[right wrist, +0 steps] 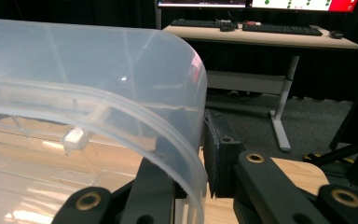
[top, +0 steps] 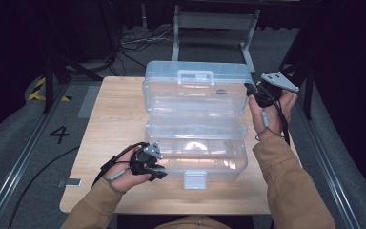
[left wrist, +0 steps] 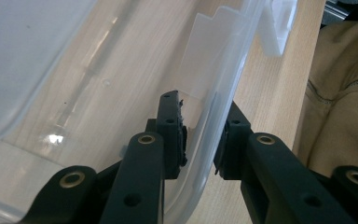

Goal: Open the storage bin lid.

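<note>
A clear plastic storage box (top: 195,160) stands on the wooden table (top: 109,124) with its lid (top: 198,93) swung up and back. My left gripper (top: 159,172) sits at the box's front left corner. In the left gripper view its jaws (left wrist: 200,140) straddle the box wall (left wrist: 214,93), pads closed on it. My right gripper (top: 250,90) is at the lid's right end. In the right gripper view it (right wrist: 193,158) clamps the lid's curved rim (right wrist: 168,126), one jaw behind the plastic and one outside.
A white latch (top: 195,180) hangs at the box's front, and a handle (top: 196,76) sits on the lid. Behind the table are a metal frame (top: 214,21) and floor cables (top: 138,43). A desk with keyboards (right wrist: 261,32) stands farther back.
</note>
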The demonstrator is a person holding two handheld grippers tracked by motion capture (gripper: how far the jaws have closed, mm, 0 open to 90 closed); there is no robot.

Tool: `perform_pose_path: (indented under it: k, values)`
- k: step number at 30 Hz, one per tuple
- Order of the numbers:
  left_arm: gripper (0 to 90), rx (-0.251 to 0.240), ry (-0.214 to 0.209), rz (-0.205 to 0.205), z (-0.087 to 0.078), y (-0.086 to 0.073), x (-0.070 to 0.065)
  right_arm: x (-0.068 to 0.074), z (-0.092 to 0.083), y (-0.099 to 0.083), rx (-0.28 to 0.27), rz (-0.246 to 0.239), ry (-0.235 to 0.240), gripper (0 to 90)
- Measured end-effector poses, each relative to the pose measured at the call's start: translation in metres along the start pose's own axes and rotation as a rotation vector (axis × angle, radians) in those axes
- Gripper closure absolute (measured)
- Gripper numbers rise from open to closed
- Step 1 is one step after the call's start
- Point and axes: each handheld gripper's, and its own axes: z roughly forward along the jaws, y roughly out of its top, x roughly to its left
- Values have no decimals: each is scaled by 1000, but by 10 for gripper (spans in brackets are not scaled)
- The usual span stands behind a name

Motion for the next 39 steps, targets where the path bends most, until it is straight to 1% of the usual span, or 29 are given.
perform_pose_path:
  k: [1,4,6,10,14,17,20,22,28,30,33,36,39]
  values:
    - [755,0,1,4,0,0,0,0,1,1,9,-2,-2,817]
    - [756,-1,-3,-2,0,0,1,-1,5,4,29,0,-4,819]
    - [755,4,-2,-8,0,0,0,-2,9,5,38,0,-5,819]
    - [756,15,3,-5,1,1,0,-2,14,8,57,1,-4,819]
    - [753,26,5,-21,1,2,-1,-4,21,10,72,9,0,818]
    - [744,52,30,-33,2,4,-3,-5,25,12,83,16,2,818]
    - [738,61,49,-25,2,5,-5,-6,28,14,99,20,2,819]
    - [738,59,50,-16,2,4,-5,-7,31,15,107,21,3,820]
    - [741,66,45,-22,2,5,-4,-9,40,16,125,31,9,818]
    - [742,64,46,-13,2,5,-4,-10,44,17,133,34,10,818]
    - [745,63,40,-20,2,5,-4,-11,48,18,143,34,12,820]
    - [746,76,31,-32,2,6,-3,-12,53,18,153,35,13,820]
    - [744,96,27,-53,3,8,-3,-14,58,18,161,41,16,819]
